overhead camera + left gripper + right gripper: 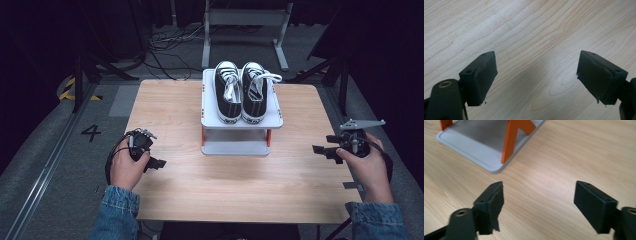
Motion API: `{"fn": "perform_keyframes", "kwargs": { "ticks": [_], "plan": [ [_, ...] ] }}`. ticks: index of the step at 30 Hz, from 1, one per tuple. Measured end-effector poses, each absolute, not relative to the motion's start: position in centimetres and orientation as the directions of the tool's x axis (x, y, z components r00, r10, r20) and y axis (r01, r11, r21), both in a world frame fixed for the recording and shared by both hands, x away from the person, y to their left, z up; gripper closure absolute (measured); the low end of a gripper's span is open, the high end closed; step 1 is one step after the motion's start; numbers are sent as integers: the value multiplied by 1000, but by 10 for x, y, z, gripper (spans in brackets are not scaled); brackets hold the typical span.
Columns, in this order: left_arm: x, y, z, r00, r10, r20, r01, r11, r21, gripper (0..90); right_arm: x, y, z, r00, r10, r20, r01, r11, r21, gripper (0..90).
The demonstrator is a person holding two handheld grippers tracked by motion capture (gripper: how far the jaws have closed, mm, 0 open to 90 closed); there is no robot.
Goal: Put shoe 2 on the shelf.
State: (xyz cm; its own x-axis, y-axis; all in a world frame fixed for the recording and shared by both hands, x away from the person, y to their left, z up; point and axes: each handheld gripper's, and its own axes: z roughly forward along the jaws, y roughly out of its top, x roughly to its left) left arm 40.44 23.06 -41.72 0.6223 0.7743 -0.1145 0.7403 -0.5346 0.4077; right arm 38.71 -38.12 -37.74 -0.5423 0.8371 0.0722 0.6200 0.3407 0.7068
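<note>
Shoes (239, 91): black pair with white laces and toe caps, side by side on the top shelf of a grey rack (210, 119), toes toward the person. Rack stood at the middle of the tabletop (170, 102), toward its far edge, with orange posts (269, 137) between top shelf and base.

Left tongs (155, 163) were held low over the near left part of the tabletop, well apart from the rack. In the left gripper view the left tongs (536, 80) were spread wide, with bare wood grain between the pads and nothing held.

Right tongs (322, 149) were at the right side of the tabletop, pointed toward the rack, near it but not touching. In the right gripper view the right tongs (537, 206) were likewise released and empty; the base corner (491, 166) and one post (510, 140) lay ahead of them.
</note>
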Motion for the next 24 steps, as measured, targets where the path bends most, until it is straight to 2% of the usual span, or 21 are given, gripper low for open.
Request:
{"fn": "perform_keyframes", "kwargs": {
  "ticks": [3, 4, 7, 10, 16, 24],
  "plan": [
    [405, 230, -419, 621, 777, -102, 738, -537, 408, 170, 388, -379, -396, -547, 834, 78, 628, 346, 697, 217],
    [404, 229, -421, 619, 779, -99, 740, -537, 405, 170, 389, -377, -408, -576, 817, 28, 611, 407, 679, 218],
    [404, 228, -426, 599, 794, -105, 759, -520, 393, 183, 390, -374, -421, -574, 817, 57, 620, 387, 682, 243],
    [403, 229, -431, 569, 818, -83, 781, -506, 366, 194, 395, -369, -441, -603, 798, -13, 573, 445, 688, 245],
    [399, 231, -437, 566, 824, -22, 750, -504, 428, 170, 401, -372, -470, -641, 768, -14, 562, 481, 673, 235],
    [393, 241, -450, 551, 831, -75, 749, -453, 483, 167, 396, -385, -485, -621, 784, 3, 546, 429, 719, 169]
  ]
}}
